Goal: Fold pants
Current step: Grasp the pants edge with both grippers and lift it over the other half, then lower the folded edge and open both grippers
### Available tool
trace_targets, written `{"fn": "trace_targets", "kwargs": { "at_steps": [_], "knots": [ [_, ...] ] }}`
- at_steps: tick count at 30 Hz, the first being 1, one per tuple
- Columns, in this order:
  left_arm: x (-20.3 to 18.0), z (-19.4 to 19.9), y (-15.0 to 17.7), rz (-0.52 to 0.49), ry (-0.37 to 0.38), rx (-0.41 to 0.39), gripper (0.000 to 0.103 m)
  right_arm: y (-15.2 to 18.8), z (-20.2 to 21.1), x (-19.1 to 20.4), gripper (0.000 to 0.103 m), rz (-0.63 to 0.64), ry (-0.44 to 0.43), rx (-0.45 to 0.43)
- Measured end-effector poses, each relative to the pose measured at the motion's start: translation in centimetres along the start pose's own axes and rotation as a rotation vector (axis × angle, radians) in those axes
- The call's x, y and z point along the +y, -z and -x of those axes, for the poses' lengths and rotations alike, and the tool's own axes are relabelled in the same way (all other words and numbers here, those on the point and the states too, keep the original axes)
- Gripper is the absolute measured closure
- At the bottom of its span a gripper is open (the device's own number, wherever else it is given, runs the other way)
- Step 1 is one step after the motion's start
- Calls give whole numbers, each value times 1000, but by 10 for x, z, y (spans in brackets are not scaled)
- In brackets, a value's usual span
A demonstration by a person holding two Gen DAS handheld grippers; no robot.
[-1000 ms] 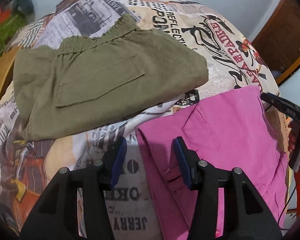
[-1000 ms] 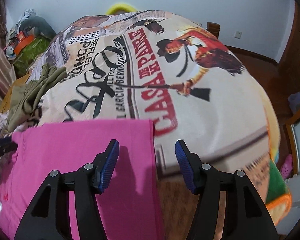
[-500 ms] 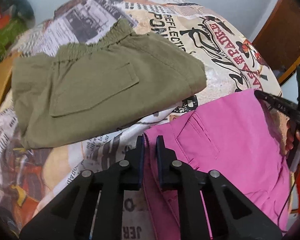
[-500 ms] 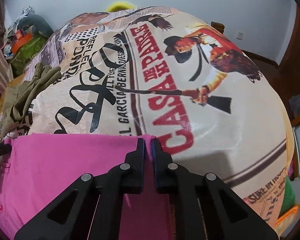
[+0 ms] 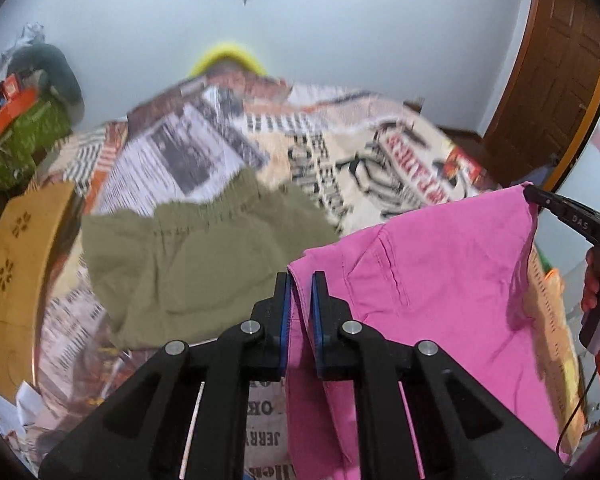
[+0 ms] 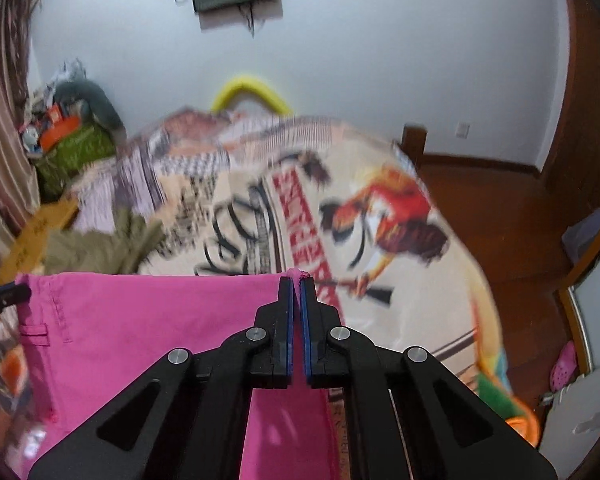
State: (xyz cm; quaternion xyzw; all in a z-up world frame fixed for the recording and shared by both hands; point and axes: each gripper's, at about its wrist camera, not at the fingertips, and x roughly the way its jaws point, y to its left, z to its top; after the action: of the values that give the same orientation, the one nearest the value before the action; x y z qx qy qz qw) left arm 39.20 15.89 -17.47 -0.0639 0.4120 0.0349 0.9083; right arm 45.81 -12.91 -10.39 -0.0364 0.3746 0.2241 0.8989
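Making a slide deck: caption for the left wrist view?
Left gripper clamps pink pants beside folded olive pants.

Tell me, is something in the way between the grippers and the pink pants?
No. The left gripper and right gripper are both shut on the pink pants already, one at each top corner.

Wide bed under a cream bedspread printed with newspaper columns, black lettering and a red-clad rifleman. Near its left edge, crumpled olive-green cloth pants with an elastic waistband. At the near edge, bright pink cotton pants, partly raised off it.
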Motion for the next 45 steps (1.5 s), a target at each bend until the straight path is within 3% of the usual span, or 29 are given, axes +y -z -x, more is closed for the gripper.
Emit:
{"fn": "trace_targets", "kwargs": {
  "at_steps": [6,17,28,39,45],
  "knots": [
    [-9,37,-5,-20,11,-29,94,-9,52,11,100,18,-21,-69],
    [-33,96,43,-99,-19,-32,94,36,112,19,101,39,-38,-58],
    [-44,128,109,-146,-19,5,97,98,142,20,101,28,-40,21],
    [-46,135,169,-186,24,89,97,171,154,21,100,-10,-38,117],
    [-39,135,196,-188,0,143,97,201,155,21,100,22,4,175]
  ]
}}
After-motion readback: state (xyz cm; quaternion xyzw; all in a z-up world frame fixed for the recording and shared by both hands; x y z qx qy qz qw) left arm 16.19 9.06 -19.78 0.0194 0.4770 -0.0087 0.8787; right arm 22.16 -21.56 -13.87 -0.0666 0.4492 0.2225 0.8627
